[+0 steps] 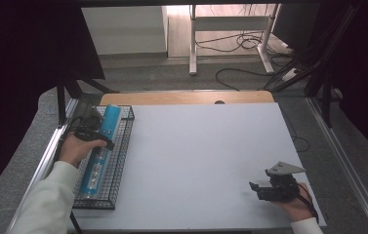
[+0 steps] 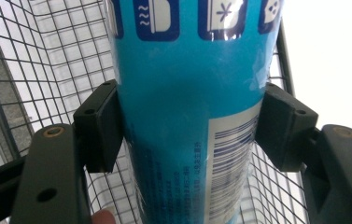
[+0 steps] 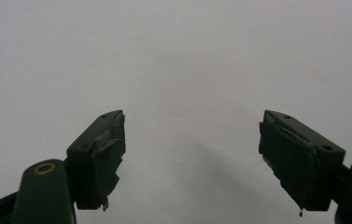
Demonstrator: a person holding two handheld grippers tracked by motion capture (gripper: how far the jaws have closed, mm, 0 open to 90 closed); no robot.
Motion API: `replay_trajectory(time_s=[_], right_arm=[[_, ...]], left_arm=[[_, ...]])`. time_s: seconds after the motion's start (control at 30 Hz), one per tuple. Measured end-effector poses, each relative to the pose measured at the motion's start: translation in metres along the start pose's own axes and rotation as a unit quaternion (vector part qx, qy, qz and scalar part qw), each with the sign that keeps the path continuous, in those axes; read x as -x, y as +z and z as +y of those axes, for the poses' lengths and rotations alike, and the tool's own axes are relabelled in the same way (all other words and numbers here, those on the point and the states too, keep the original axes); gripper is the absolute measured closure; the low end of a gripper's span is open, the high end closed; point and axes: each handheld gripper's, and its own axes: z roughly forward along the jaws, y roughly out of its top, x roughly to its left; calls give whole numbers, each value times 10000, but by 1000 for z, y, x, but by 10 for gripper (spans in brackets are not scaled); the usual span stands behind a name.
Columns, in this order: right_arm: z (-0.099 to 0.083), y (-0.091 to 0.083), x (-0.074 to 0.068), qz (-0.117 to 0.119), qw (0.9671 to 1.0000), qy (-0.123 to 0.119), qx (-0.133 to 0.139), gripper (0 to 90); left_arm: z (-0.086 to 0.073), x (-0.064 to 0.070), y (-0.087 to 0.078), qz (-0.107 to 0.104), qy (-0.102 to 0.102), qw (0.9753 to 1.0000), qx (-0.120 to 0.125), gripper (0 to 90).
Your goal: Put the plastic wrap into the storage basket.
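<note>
A long blue tube-shaped package [image 1: 102, 146] lies lengthwise in a black wire basket [image 1: 121, 156] at the table's left edge. My left gripper [image 1: 90, 127] is over the basket, its jaws closed on both sides of the blue package [image 2: 187, 116], which bears white icons and a barcode. Both pads [image 2: 100, 126] press against the package's sides. Near the table's front right corner, my right gripper [image 1: 264, 187] rests low over the white surface. In the right gripper view its jaws [image 3: 192, 158] stand wide apart with nothing between them.
The white table top [image 1: 201, 161] spreads between the basket and the right gripper. A wooden strip [image 1: 186, 97] borders the far edge. Metal rails run along both sides of the table. Cables and a desk frame lie on the floor beyond.
</note>
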Motion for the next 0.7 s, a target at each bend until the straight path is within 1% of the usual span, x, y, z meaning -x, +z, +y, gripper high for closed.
replay_trajectory(time_s=[0.07,0.1,0.17,0.23,0.3,0.33,0.4,0.47,0.5,0.53,0.57,0.6,0.63,0.7], right_arm=[[0,0,0,-6,10000,6,-1,231],[0,0,0,-3,10000,10,-3,231],[-1,0,1,-6,10000,0,-7,231],[-1,0,1,-13,10000,-4,-18,231],[-1,0,1,-21,10000,2,-17,231],[-1,0,1,-21,10000,2,-16,231],[-2,0,1,-31,10000,5,-17,231],[-2,-1,2,-35,10000,5,-25,230],[-3,-1,2,-38,10000,10,-32,230],[-3,-1,2,-35,10000,21,-36,230],[-3,-1,2,-36,10000,25,-35,230],[-3,-1,2,-36,10000,25,-35,230],[-3,-1,2,-35,10000,23,-37,230],[-4,-1,2,-39,10000,9,-56,229]], left_arm=[[0,-1,5,23,-46,10000,19,318],[2,-1,8,69,-85,9999,7,318],[2,-1,11,79,-98,9999,9,317],[4,0,16,132,-127,9998,-8,317],[7,2,25,251,-140,9996,-40,316],[8,3,30,293,-109,9995,-82,317],[10,4,39,354,-117,9992,-161,316],[12,4,51,490,-121,9983,-288,315],[12,6,54,555,-131,9980,-280,314],[13,6,52,595,-114,9980,-204,308],[13,8,42,657,-141,9977,75,296],[13,8,42,657,-141,9977,75,283],[14,9,32,686,-153,9971,286,283],[14,12,19,571,-99,9971,502,238]])
